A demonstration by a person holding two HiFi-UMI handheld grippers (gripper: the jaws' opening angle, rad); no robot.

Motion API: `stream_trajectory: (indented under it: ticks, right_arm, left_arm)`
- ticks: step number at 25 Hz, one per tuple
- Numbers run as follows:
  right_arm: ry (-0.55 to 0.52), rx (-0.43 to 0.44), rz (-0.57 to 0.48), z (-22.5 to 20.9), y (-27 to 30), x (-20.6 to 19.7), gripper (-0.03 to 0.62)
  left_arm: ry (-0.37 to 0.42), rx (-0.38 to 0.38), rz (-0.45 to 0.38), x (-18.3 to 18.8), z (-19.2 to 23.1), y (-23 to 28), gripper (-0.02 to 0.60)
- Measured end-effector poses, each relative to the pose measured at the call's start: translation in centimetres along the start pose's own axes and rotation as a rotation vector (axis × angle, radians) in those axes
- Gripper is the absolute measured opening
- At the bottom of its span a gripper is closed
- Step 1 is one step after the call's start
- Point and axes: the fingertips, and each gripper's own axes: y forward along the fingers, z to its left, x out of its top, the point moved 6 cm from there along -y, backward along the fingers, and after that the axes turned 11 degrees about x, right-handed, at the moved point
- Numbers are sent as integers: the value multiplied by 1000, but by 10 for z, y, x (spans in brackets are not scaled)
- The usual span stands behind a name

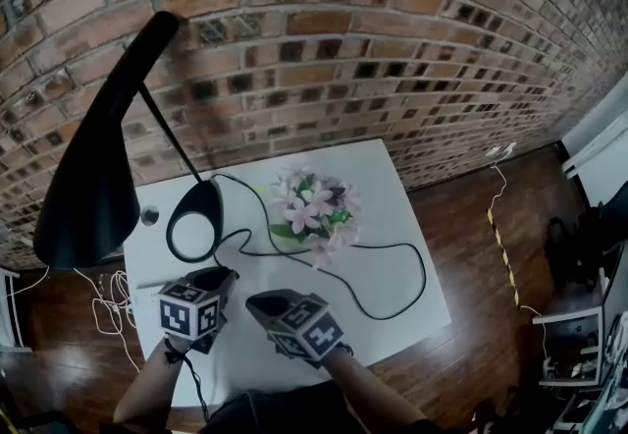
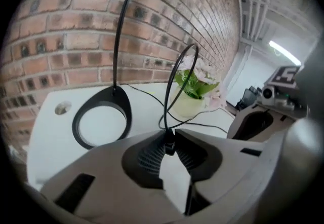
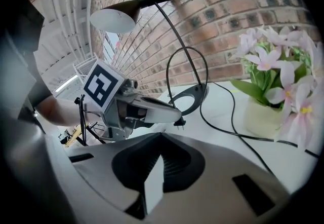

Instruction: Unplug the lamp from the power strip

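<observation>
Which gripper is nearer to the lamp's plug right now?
Left. The left gripper has the plug pinched between its fingers. The right gripper sits just beside it, fingers together, not touching the plug.

Bright even light; strong fisheye distortion, dark vignetted corners.
</observation>
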Motion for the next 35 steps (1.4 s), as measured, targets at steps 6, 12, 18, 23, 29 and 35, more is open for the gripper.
stream_trajectory:
  ticks: [6, 12, 18, 23, 29, 35]
  right_arm:
    - [57, -9, 40, -10, -8, -11, -6]
    - [43, 13, 55, -13, -1, -12, -6]
    - [36, 54, 76, -9, 7, -13, -6]
    - [22, 70, 91, -4, 15, -14, -6]
    - [19, 88, 111, 2, 18, -16, -6]
    - [13, 86, 124, 8, 21, -21, -6]
  left_arm:
    - [-321, -155, 92, -16, -6, 17, 86]
    - [-400, -164, 112, -25, -4, 23, 89]
    - [-300, -100, 130, -32, -6, 19, 170]
    - [-255, -59, 139, -36, -2, 12, 170]
    - [-284, -79, 180, -47, -7, 4, 170]
    - [-316, -114, 247, -67, -14, -3, 170]
